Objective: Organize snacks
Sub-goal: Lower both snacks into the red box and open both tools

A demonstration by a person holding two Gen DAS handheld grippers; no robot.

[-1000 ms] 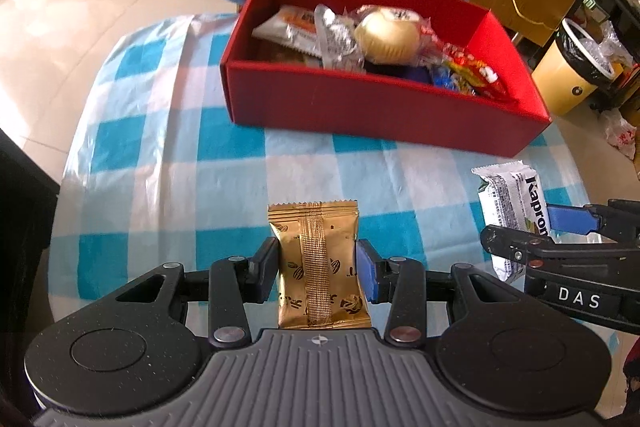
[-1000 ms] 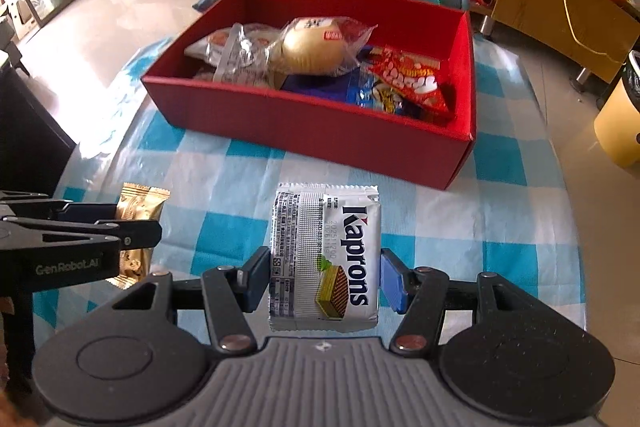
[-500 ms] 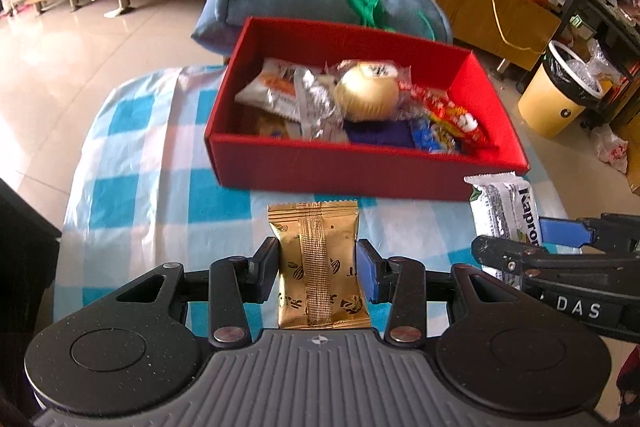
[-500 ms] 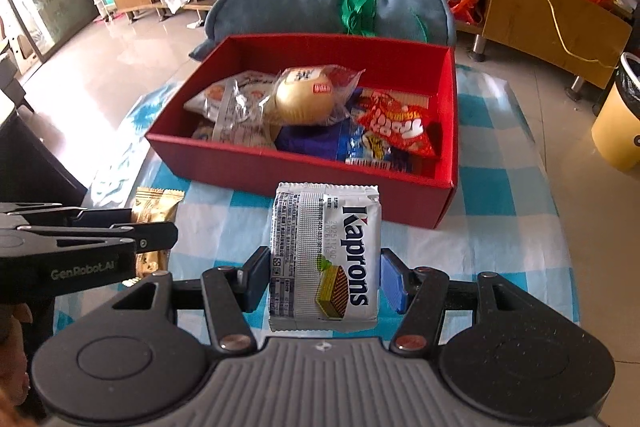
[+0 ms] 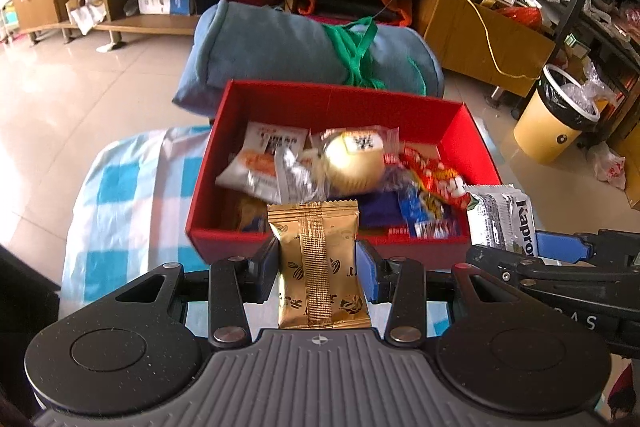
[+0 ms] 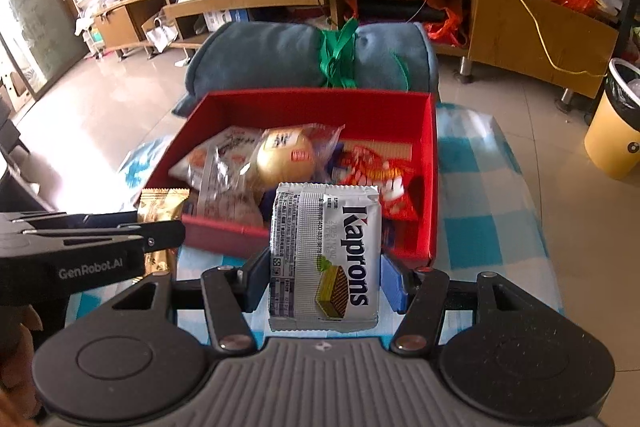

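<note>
Left gripper (image 5: 318,259): its blue pads are pressing on both side edges of a gold foil snack packet (image 5: 319,263), which is standing upright between the jaws, in front of the box's near wall.
Right gripper (image 6: 323,267): it is gripping a silver-white "Kaprons" wafer packet (image 6: 325,257), jaws closed against the packet's two sides, the packet standing upright with its printed face toward the camera.
Red box (image 5: 320,99): an open rectangular red cardboard box is sitting on the table, just beyond both held packets.
Box contents: a round pale bun in clear wrapping (image 5: 354,167) is lying on top, beside a white and orange packet (image 5: 260,159), a red printed packet (image 5: 434,179) and a blue packet (image 5: 420,207).
Table (image 5: 128,195): it is wearing a blue and white checked cloth.
Side by side: in the left wrist view the right gripper is showing at the right edge with the wafer packet; in the right wrist view the left gripper is showing at the left edge with the gold packet.
Background: a rolled blue-grey blanket tied with a green ribbon (image 6: 312,63) is lying behind the box, and a yellow bin with a black liner (image 5: 556,119) is standing on the tiled floor.
</note>
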